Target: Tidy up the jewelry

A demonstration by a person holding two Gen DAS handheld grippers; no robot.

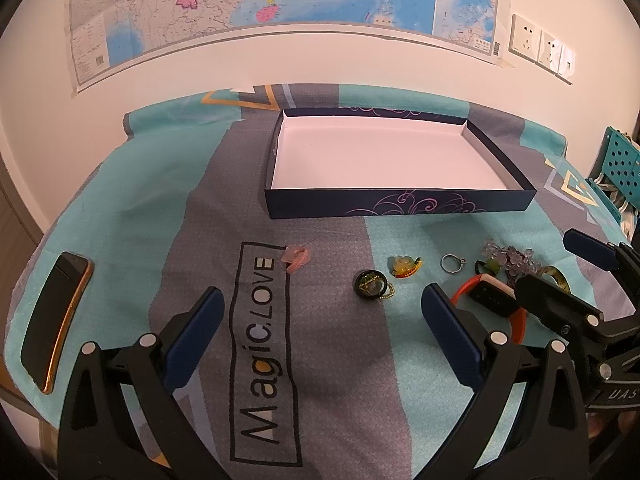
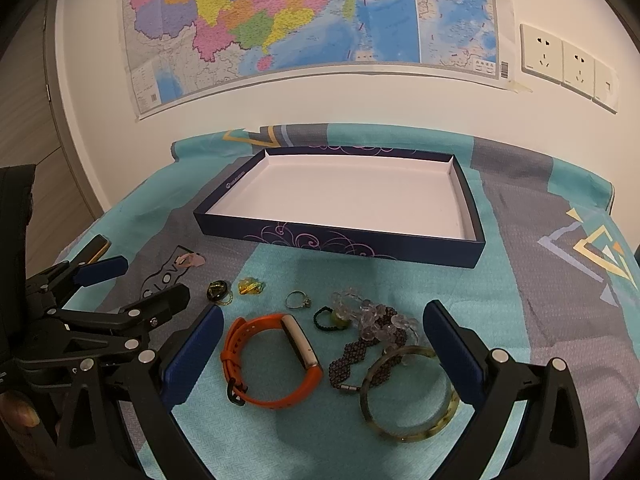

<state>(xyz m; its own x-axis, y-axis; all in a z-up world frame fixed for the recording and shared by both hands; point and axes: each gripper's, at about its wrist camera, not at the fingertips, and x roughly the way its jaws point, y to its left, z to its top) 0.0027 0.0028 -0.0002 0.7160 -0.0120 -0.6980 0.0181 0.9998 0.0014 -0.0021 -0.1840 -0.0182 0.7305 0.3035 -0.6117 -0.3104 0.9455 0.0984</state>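
A shallow navy box (image 1: 400, 204) (image 2: 340, 240) with a white inside lies empty at the back of the cloth. In front of it are loose pieces: a pink charm (image 1: 296, 258), a black-green ring (image 1: 372, 284), a yellow brooch (image 1: 404, 266), a silver ring (image 2: 307, 302), an orange wristband (image 2: 300, 344), purple and clear bead bracelets (image 2: 360, 352) and a greenish bangle (image 2: 400, 434). My left gripper (image 1: 320, 308) is open above the cloth, near the black-green ring. My right gripper (image 2: 323, 314) is open, its fingers either side of the wristband and bracelets.
A dark phone (image 1: 56, 320) with a gold edge lies at the cloth's left edge. The table stands against a white wall with a map and sockets (image 2: 560, 60). A teal perforated rack (image 1: 620, 160) stands off the right side. A fingertip (image 2: 20, 412) shows at the left.
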